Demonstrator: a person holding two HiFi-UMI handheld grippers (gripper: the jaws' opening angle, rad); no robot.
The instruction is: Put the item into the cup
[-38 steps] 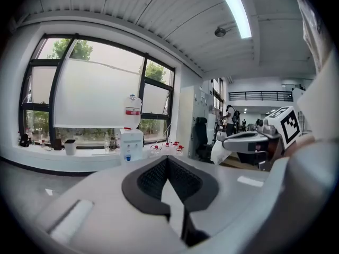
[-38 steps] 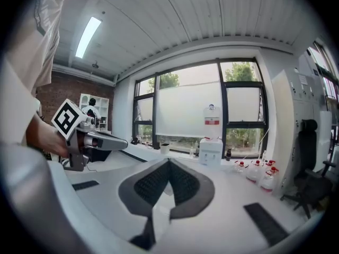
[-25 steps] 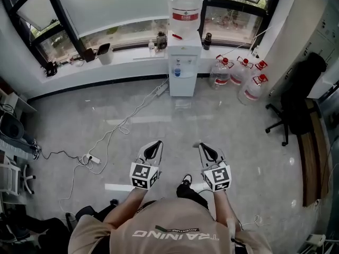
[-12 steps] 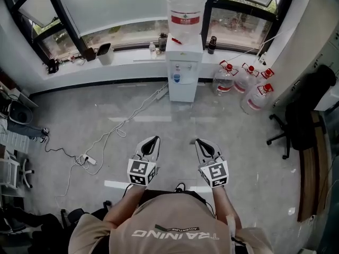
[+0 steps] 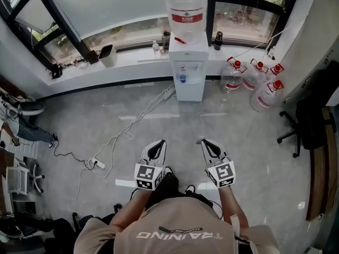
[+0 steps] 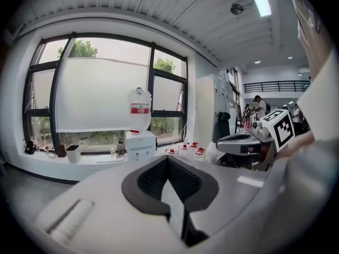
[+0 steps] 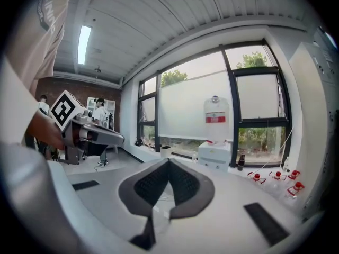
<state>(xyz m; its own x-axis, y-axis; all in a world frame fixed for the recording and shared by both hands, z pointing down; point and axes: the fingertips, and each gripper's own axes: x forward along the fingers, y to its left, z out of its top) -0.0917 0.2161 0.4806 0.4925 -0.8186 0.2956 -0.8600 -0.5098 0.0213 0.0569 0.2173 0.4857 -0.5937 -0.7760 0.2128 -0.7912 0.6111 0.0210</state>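
Grey polished floor [image 5: 132, 105] fills the head view, with a white water dispenser [image 5: 188, 73] standing by the window. Compared with a second ago, the dispenser sits lower and slightly larger in the frame, so the person seems to have stepped towards it. The task itself looks not yet begun. The left gripper [image 5: 159, 143] and right gripper [image 5: 204, 142] are held side by side in front of the person, each with its jaws closed together on nothing. No item or cup shows in any view, so where the item lies, which way it points and its long axis cannot be told.
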